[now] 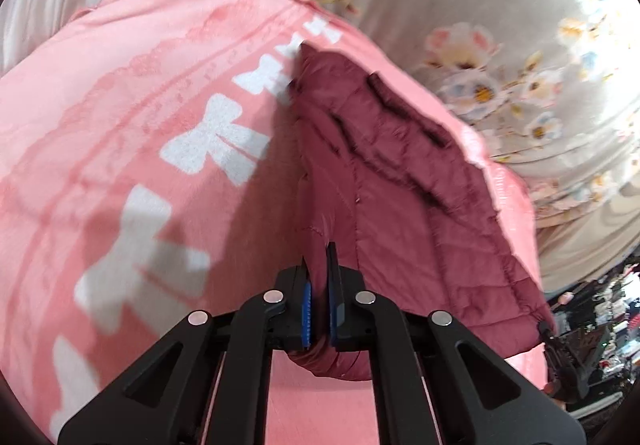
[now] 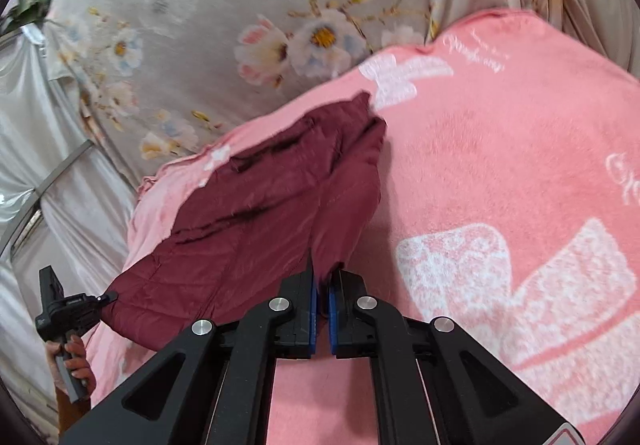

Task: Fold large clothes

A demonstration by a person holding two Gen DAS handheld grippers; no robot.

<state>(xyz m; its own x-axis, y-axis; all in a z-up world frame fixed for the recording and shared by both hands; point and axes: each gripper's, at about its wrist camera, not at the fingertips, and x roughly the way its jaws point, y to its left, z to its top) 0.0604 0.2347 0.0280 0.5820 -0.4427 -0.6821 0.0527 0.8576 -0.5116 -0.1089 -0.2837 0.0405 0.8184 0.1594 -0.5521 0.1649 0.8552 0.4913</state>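
On pink blanket point(image 2: 500, 173), both tools clamp maroon jacket point(image 1: 400, 185), script lettering unreadable.

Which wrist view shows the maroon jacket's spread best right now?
Left wrist: the maroon jacket shows its quilted panels and far edge over the pink blanket. Right wrist shows it more bunched and partly hidden behind the gripper.

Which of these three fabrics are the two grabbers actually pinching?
The dark maroon quilted jacket. Both the left gripper and right gripper clamp its edge; the pink bow-print blanket and floral sheet lie untouched beneath.
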